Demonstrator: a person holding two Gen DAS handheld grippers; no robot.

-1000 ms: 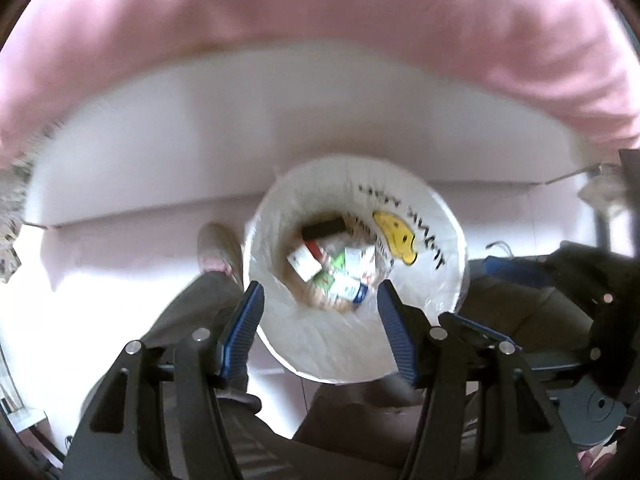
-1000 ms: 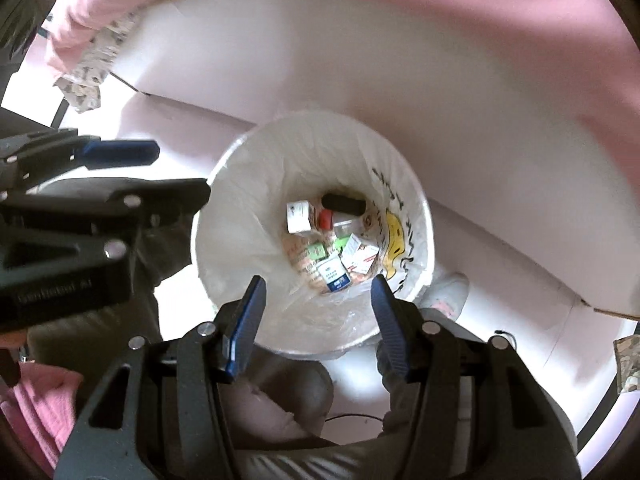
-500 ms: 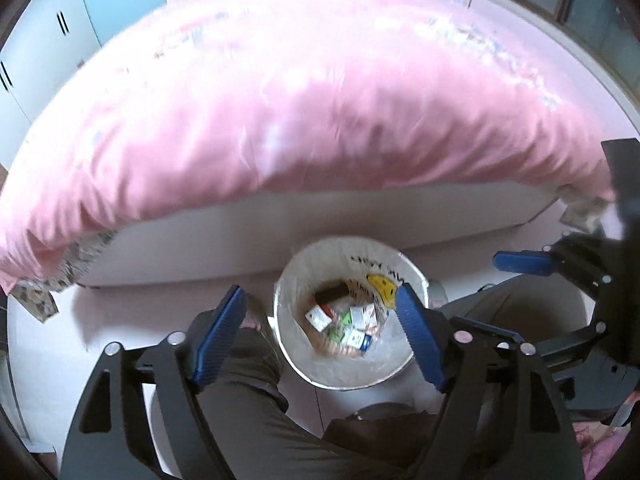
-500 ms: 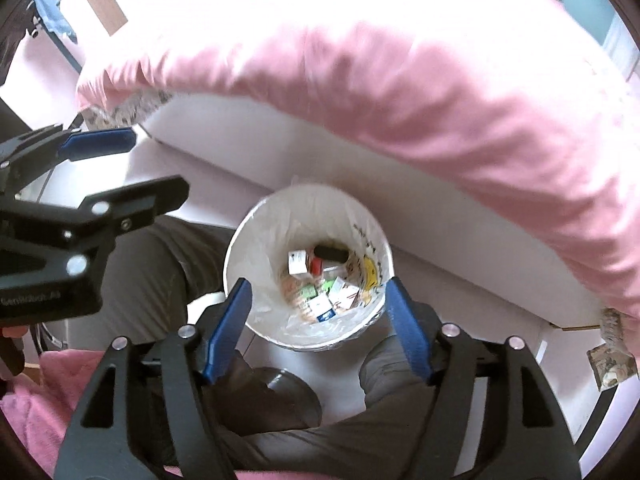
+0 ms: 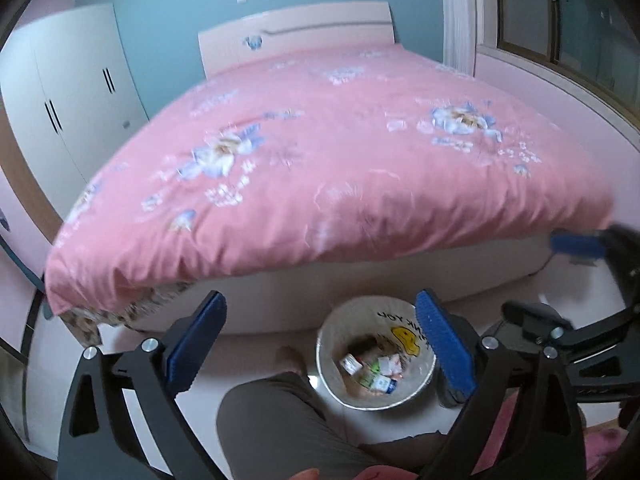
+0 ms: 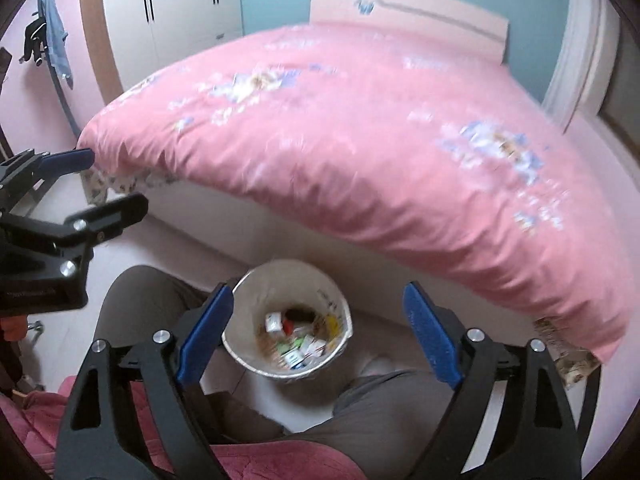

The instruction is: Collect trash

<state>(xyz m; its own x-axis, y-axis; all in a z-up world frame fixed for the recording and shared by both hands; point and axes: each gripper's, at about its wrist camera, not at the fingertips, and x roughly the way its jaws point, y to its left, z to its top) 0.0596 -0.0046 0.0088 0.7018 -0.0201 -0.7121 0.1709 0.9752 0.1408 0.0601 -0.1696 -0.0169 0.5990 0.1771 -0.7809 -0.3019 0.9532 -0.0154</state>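
Lined bin [image 5: 334,364] of small cartons [image 5: 378,374]; both grippers' jaws just spreading wide, empty.

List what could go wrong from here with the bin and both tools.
1. The trash bin stands between the person's legs; a shifted foot could tip it and spill the cartons.
2. The left tool and right tool, jaws just opened wide and empty, are close together and could collide.
3. The pink quilt overhangs near the bin and could snag a finger.
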